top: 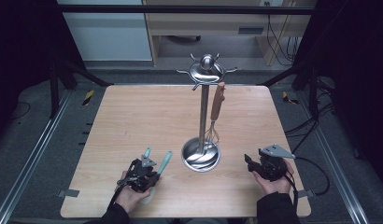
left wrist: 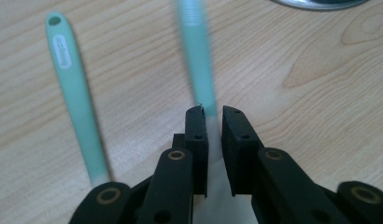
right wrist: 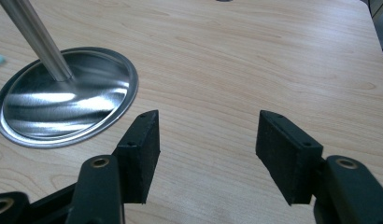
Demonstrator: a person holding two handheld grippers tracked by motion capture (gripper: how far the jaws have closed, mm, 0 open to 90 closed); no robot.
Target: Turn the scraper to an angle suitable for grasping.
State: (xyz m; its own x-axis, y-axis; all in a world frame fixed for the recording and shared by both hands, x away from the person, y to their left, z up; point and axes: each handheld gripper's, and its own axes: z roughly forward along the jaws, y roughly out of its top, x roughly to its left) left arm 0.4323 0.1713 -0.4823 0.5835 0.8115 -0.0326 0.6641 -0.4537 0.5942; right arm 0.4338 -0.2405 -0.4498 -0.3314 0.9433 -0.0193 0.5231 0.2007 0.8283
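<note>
The L gripper (left wrist: 214,112) is closed down on the handle of a mint-green utensil (left wrist: 199,56), w/ only the handle's width left between the jaws; the grip is taken low on the handle, prob. so the free end w/ its hanging hole stays clear for a hook. In the high view this gripper (top: 144,173) is seen at the near left of the table (top: 133,116), the held utensil (top: 165,161) slanting up toward the stand. A second green utensil (left wrist: 75,93) is left flat on the wood just beside it, apart from the jaws, its hole end pointing away. The R gripper (right wrist: 206,140) is held wide open w/ nothing between the jaws, parked near the stand's base, seemingly waiting its turn. The steel stand (top: 202,109) is upright at table centre; one whisk w/ a wooden handle (top: 216,108) is hung from a hook on its right side, wires down just above the dish-shaped base (right wrist: 68,100). Nothing is seen lying in that base; the other hooks look free.
</note>
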